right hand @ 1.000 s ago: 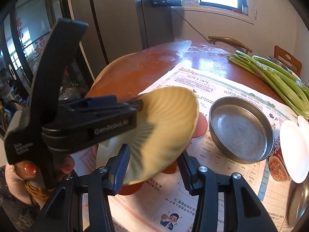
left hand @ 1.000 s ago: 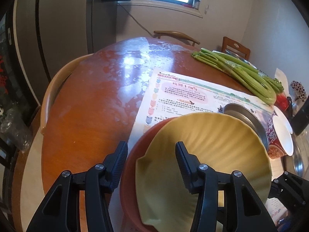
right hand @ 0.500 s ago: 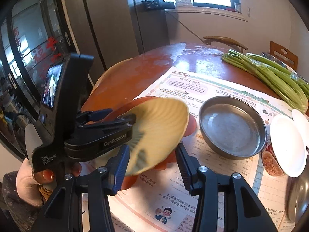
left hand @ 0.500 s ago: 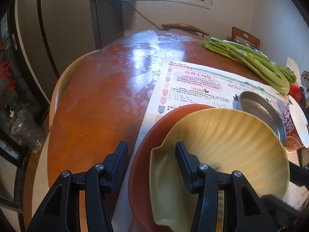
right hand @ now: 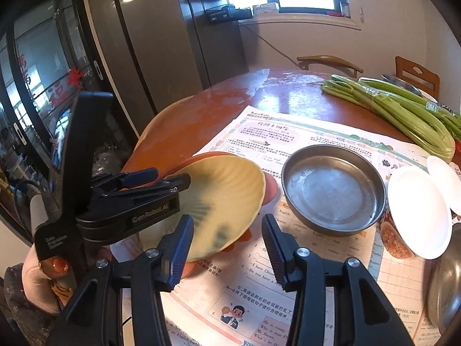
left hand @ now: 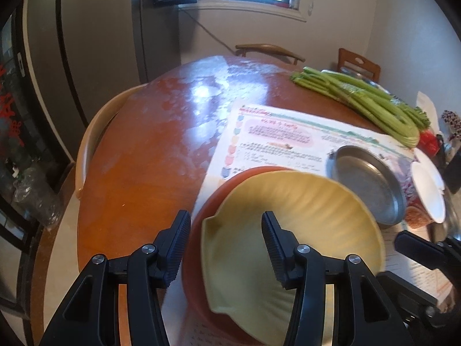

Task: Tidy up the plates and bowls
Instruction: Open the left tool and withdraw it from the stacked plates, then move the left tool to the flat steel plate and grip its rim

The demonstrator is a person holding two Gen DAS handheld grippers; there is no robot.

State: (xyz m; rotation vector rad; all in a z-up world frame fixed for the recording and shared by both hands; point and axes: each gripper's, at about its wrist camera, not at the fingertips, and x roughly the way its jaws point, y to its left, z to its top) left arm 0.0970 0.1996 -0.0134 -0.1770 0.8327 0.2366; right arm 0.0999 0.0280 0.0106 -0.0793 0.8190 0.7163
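Note:
A ribbed yellow plate (left hand: 302, 216) (right hand: 230, 184) lies tilted in a larger orange plate (left hand: 245, 173) (right hand: 269, 187) on a printed paper sheet (right hand: 288, 132). It looks blurred. My left gripper (left hand: 226, 245) (right hand: 170, 177) straddles the yellow plate's near-left rim, one finger outside and one over the inside. The jaws stand wide and the pads do not press on the rim. My right gripper (right hand: 227, 245) hovers open and empty over the paper, just in front of the yellow plate. A steel dish (right hand: 334, 190) (left hand: 366, 178) sits right of the plates.
Two white plates (right hand: 417, 210) rest on a patterned bowl of food (right hand: 394, 239) at the right, and a steel bowl (right hand: 446, 282) is at the frame edge. Celery (right hand: 403, 109) lies at the back right of the round wooden table (left hand: 144, 173). A hand (right hand: 37, 276) holds the left gripper.
The yellow plate has come down from a steep tilt to lie flatter on the orange plate. The right gripper has drawn back a little. Both jaws keep the same width.

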